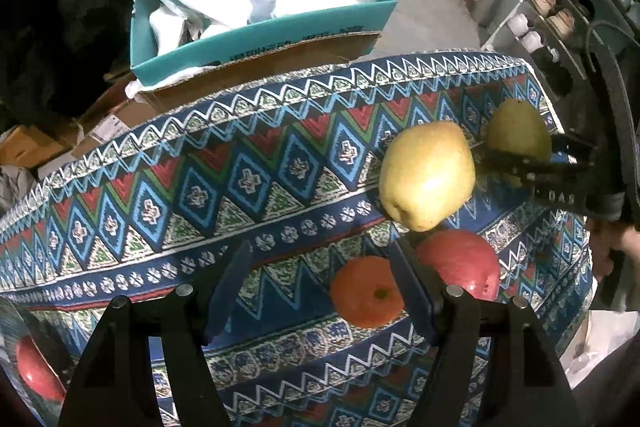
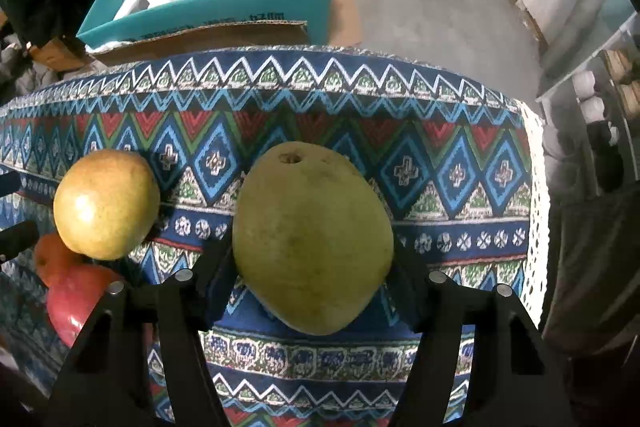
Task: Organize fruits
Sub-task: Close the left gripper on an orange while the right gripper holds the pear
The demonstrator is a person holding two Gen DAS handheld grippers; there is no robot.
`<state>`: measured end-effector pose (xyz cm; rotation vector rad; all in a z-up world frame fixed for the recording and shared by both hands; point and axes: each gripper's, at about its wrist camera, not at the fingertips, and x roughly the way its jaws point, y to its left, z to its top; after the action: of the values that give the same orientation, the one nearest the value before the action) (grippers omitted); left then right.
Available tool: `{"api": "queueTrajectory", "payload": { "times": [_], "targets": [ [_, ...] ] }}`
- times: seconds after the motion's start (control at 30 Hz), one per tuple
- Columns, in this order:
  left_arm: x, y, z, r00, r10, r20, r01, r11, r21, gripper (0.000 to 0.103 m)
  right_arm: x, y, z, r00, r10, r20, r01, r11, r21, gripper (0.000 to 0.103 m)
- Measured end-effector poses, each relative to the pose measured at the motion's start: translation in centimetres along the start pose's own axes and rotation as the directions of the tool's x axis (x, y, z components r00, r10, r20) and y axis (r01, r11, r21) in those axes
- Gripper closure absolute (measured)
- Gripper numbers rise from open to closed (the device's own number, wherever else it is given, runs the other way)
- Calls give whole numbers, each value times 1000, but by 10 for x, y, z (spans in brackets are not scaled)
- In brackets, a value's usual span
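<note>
My right gripper [image 2: 312, 263] is clasping the green pear [image 2: 312, 239] at frame center; my left gripper [image 1: 320, 291] is hanging unclenched over the cloth [image 1: 160, 195], orange [image 1: 366, 291] between its fingers.

We see both pictures bent round like a fishbowl, with black corners, and the straight stripes of the patterned tablecloth [image 1: 240, 187] curve near the edges. The light comes from above and is fairly bright, so the yellow pear [image 1: 427, 174] has a soft white shine on its skin and the green pear [image 2: 312, 239] drops a dark shadow just under itself. The far room looks a bit fuzzy and washed out, and the left side stays very dark.
</note>
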<state>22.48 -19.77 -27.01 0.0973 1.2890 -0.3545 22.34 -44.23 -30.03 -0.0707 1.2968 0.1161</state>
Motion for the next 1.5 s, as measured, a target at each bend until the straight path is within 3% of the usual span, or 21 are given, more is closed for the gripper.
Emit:
{"api": "queueTrajectory", "payload": {
  "times": [0.53, 0.7, 0.77, 0.93, 1.13, 1.4, 1.5],
  "targets": [
    [10, 3, -16, 999, -38, -8, 37, 999, -39, 25, -39, 14, -40, 995, 98, 37, -99, 994, 38, 37],
    [3, -7, -31, 999, -44, -19, 45, 997, 64, 25, -48, 15, -47, 994, 100, 49, -101, 994, 34, 37],
    [1, -17, -39, 999, -35, -32, 39, 988, 149, 25, -50, 14, -47, 993, 103, 53, -105, 994, 35, 37],
    [0, -36, -53, 999, -9, -39, 18, 971, 239, 25, -55, 15, -49, 992, 110, 59, -113, 993, 39, 37],
    [10, -41, -64, 998, -17, -62, 31, 973, 230, 25, -59, 23, -58, 990, 124, 64, -127, 991, 36, 37],
    [19, -47, -63, 995, -79, -56, 90, 972, 217, 25, -66, 33, -79, 988, 140, 68, -143, 989, 45, 37],
    [23, -53, -64, 993, -101, -57, 111, 968, 225, 33, -69, 36, -85, 986, 152, 75, -156, 987, 46, 37]
  ]
}}
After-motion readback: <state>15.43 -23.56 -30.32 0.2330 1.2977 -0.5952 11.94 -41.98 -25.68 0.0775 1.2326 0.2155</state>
